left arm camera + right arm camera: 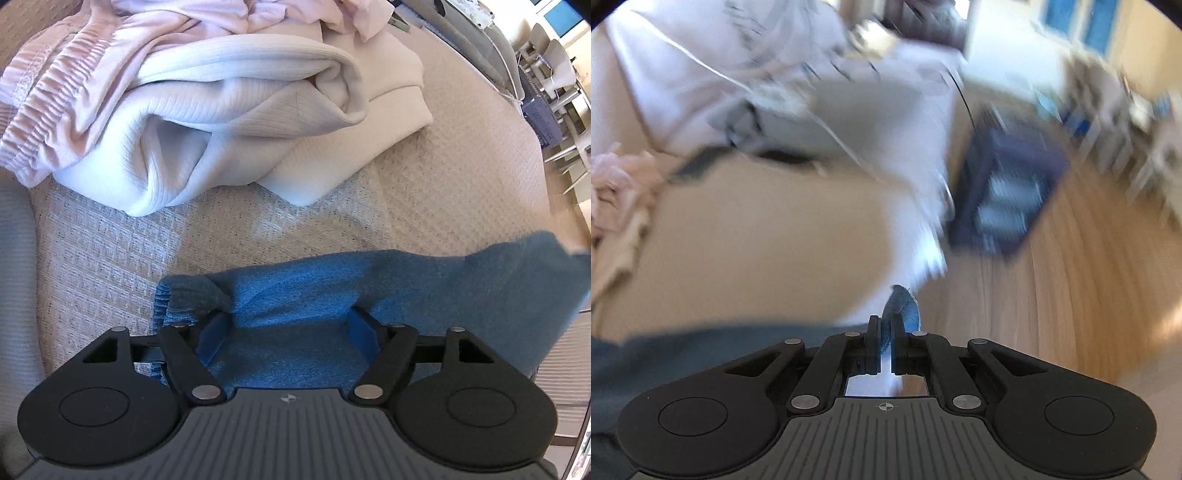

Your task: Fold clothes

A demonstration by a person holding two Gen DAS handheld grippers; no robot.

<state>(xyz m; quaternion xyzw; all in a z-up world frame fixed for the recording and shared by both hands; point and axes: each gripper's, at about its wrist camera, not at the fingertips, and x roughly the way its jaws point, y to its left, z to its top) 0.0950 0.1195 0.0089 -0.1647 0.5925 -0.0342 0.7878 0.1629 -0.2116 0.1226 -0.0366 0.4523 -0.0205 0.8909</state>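
A blue knit garment point(406, 288) lies on the beige textured bedspread point(443, 177) right in front of my left gripper point(290, 328). The left gripper's jaws are spread wide, with the blue cloth between and under its fingers point(212, 334). Its ribbed cuff point(192, 295) is bunched at the left finger. My right gripper point(884, 332) is shut on an edge of the blue garment point(901, 306), which trails off to the lower left point(683, 350). The right wrist view is motion-blurred.
A cream ribbed garment point(229, 122) and a pink garment with an elastic waistband point(55, 96) are piled at the far side of the bed. Beyond the bed's right edge are wooden floor point(1071, 277), a dark blue crate point(1004, 192) and chairs point(557, 85).
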